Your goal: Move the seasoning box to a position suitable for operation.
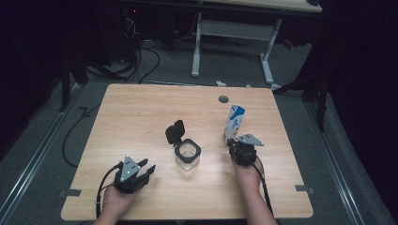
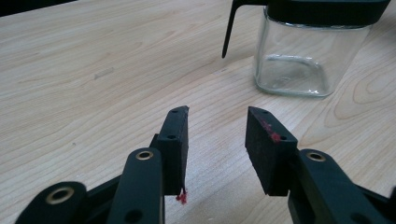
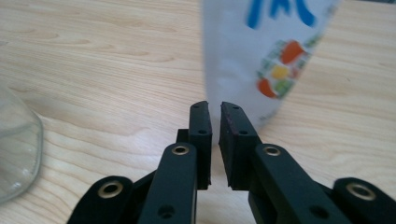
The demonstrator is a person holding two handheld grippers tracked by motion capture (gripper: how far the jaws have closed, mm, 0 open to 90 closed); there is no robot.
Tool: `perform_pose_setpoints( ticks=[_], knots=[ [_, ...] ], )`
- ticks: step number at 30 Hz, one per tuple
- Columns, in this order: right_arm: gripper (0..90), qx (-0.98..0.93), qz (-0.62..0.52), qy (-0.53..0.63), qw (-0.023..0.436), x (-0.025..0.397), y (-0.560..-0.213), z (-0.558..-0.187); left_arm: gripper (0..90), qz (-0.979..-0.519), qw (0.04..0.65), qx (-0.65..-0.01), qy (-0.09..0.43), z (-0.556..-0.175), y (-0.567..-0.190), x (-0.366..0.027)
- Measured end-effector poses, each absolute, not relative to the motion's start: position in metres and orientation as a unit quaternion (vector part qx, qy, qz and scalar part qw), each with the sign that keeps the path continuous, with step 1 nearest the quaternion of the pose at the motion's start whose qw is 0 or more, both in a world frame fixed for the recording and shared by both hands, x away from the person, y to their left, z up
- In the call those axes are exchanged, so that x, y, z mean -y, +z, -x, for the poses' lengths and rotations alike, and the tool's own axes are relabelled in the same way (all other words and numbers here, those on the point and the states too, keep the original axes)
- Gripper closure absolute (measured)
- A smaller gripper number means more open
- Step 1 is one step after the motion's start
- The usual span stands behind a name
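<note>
My left gripper [image 2: 217, 128] has its jaws apart w/ nothing between them, low centre of the left gripper view; the glass jar [image 2: 299, 56] sits upper right of that frame, clear of the jaws, black rim on top. My right gripper [image 3: 215, 116] has its jaws nearly closed, thin gap, nothing gripped; the carton [image 3: 261, 56] stands just beyond the tips, upper centre-right, blurred. In the high view the left gripper [image 1: 141, 171] is lower left on the tabletop [image 1: 136, 117], the jar [image 1: 188, 154] at centre w/ its black lid [image 1: 174, 131] flipped up, the carton [image 1: 234, 123] upright right of centre, and the right gripper [image 1: 233, 143] just below it.
</note>
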State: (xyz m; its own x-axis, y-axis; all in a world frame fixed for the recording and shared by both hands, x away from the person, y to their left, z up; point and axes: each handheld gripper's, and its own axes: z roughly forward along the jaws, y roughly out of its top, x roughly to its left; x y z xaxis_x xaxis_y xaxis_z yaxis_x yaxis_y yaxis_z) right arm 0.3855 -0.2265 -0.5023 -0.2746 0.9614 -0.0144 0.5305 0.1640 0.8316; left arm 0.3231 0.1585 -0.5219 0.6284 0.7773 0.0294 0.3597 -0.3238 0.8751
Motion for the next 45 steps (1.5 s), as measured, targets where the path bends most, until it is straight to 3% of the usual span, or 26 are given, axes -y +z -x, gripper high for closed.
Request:
perform_pose_setpoints(
  ticks=[6, 10, 31, 35, 37, 42, 45],
  knots=[
    [80.9, -0.702, -0.541, 0.359, 0.292, 0.217, -0.504, -0.397, 59.7, -0.777, 0.456, -0.369, 0.228, -0.324, -0.522, -0.163],
    [90.0, -0.701, -0.544, 0.348, 0.303, 0.215, -0.504, -0.398, 59.4, -0.776, 0.456, -0.371, 0.228, -0.325, -0.522, -0.165],
    [90.0, -0.693, -0.543, 0.363, 0.304, 0.257, -0.504, -0.368, 59.4, -0.778, 0.455, -0.367, 0.23, -0.324, -0.522, -0.162],
    [78.5, -0.692, -0.539, 0.381, 0.292, 0.249, -0.502, -0.371, 59.4, -0.779, 0.454, -0.367, 0.23, -0.324, -0.523, -0.162],
    [77.3, -0.696, -0.538, 0.373, 0.295, 0.243, -0.503, -0.376, 59.4, -0.779, 0.453, -0.367, 0.23, -0.324, -0.523, -0.162],
    [89.8, -0.688, -0.552, 0.367, 0.294, 0.241, -0.507, -0.386, 59.4, -0.778, 0.454, -0.368, 0.231, -0.324, -0.523, -0.164],
    [90.0, -0.689, -0.551, 0.363, 0.3, 0.243, -0.506, -0.386, 59.4, -0.778, 0.453, -0.369, 0.231, -0.325, -0.523, -0.164]
  ],
)
